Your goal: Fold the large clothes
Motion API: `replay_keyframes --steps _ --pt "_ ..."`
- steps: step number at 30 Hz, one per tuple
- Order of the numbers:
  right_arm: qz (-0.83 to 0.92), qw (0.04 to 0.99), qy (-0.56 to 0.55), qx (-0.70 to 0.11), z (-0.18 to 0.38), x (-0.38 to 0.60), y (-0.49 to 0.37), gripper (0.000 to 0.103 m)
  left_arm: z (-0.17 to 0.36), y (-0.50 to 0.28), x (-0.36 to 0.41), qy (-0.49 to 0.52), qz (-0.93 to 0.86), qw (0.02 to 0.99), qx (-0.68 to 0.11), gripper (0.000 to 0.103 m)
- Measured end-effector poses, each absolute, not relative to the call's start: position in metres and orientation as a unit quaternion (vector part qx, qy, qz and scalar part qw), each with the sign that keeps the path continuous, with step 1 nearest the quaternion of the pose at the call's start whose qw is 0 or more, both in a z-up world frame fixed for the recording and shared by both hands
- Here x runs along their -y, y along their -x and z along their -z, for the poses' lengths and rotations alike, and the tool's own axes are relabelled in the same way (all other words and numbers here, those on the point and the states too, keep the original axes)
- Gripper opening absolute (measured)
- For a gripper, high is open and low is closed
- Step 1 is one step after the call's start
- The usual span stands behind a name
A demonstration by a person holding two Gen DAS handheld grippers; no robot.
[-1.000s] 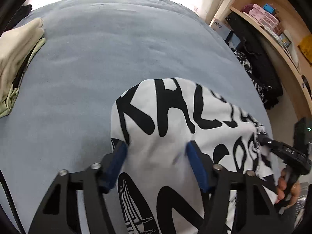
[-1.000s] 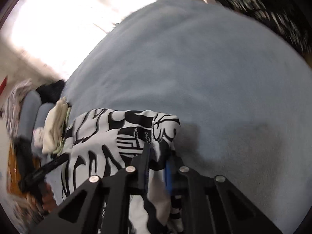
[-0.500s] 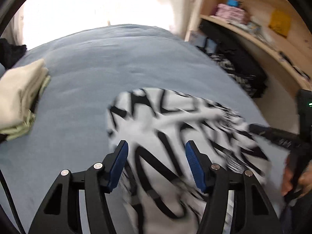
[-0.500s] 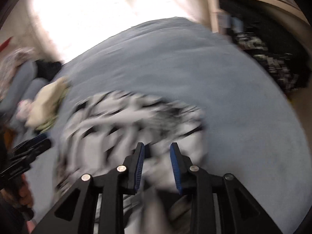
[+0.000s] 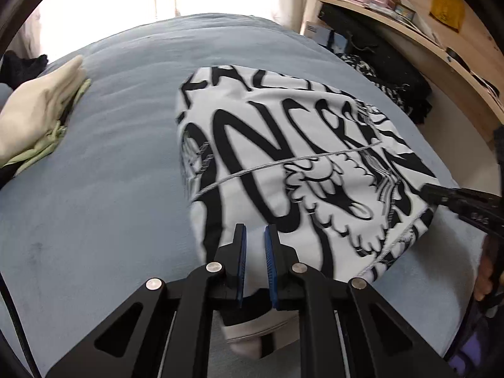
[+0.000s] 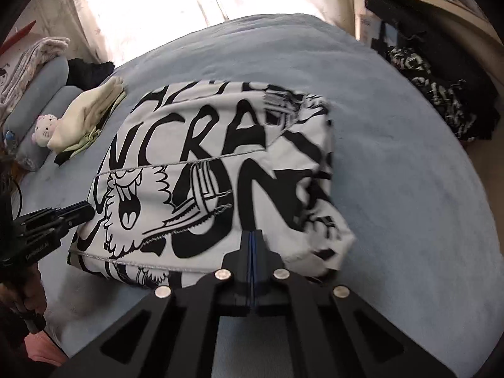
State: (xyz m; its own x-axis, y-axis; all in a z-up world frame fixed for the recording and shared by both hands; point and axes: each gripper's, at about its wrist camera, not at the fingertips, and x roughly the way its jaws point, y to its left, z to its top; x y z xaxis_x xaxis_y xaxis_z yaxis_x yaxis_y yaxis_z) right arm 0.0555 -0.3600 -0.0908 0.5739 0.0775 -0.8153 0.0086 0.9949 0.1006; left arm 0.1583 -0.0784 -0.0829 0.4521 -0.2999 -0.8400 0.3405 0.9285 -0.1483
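A white garment with bold black lettering [image 5: 299, 145] [image 6: 204, 145] lies folded in a rough rectangle on the blue-grey bed [image 5: 110, 189] [image 6: 409, 189]. My left gripper [image 5: 254, 230] [image 6: 85, 211] is at its near left corner, and its jaws are closing. A fold of white cloth fills the narrow gap between the blue pads and bunches below them. My right gripper [image 6: 252, 234] [image 5: 425, 190] rests over the near right edge. It is shut, pads together, and no cloth shows between them.
Folded cream clothes [image 5: 34, 110] [image 6: 91, 116] and a small plush toy [image 6: 45, 126] sit on the bed's left side. Black patterned clothes [image 5: 393, 75] [image 6: 441, 100] are heaped on the right below a wooden shelf [image 5: 441, 47]. A hand [image 5: 485, 271] grips each handle.
Both grippers pulled back to the garment's near edge. The left jaws went from wide apart to closed on cloth. The right jaws opened a little, then shut. The garment shows a different fold.
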Motion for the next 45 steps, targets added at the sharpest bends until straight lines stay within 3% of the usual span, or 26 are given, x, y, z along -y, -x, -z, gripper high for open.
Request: replay_keyframes --steps 5,9,13,16,18,23,25,29,38,42,45 --pt "-0.01 0.886 -0.036 -0.463 0.083 0.355 -0.047 0.002 0.08 -0.159 0.069 -0.001 0.174 0.848 -0.501 0.012" --pt "-0.008 0.885 -0.051 -0.463 0.078 0.35 -0.046 0.003 0.073 -0.155 0.065 0.011 0.166 0.845 -0.508 0.024" --pt "-0.009 0.883 -0.058 -0.465 0.072 0.347 -0.045 0.003 0.067 -0.15 0.063 0.015 0.158 0.843 -0.513 0.024" --pt "-0.013 0.884 -0.062 -0.464 0.063 0.344 -0.041 0.004 0.058 -0.147 0.062 0.017 0.155 0.843 -0.515 0.036" --pt "-0.016 0.885 -0.062 -0.461 0.056 0.342 -0.038 0.009 0.052 -0.145 0.06 0.019 0.151 0.846 -0.512 0.05" --pt "-0.028 0.894 -0.072 -0.442 0.035 0.342 -0.03 0.043 0.037 -0.14 0.058 0.018 0.148 0.85 -0.505 0.056" --pt "-0.028 0.897 -0.075 -0.435 0.027 0.343 -0.027 0.047 0.031 -0.139 0.058 0.018 0.147 0.851 -0.504 0.062" --pt "-0.02 0.898 -0.072 -0.434 0.018 0.347 -0.027 0.06 0.023 -0.137 0.06 0.006 0.143 0.853 -0.502 0.065" --pt "-0.003 0.872 -0.105 -0.477 0.029 0.377 -0.038 0.068 0.027 -0.148 0.052 0.018 0.134 0.836 -0.532 0.066" --pt "-0.001 0.865 -0.13 -0.484 0.034 0.396 -0.041 0.068 0.035 -0.154 0.048 0.04 0.144 0.824 -0.546 0.086" --pt "-0.003 0.856 -0.16 -0.491 0.04 0.411 -0.047 0.068 0.043 -0.158 0.049 0.058 0.162 0.811 -0.559 0.087"
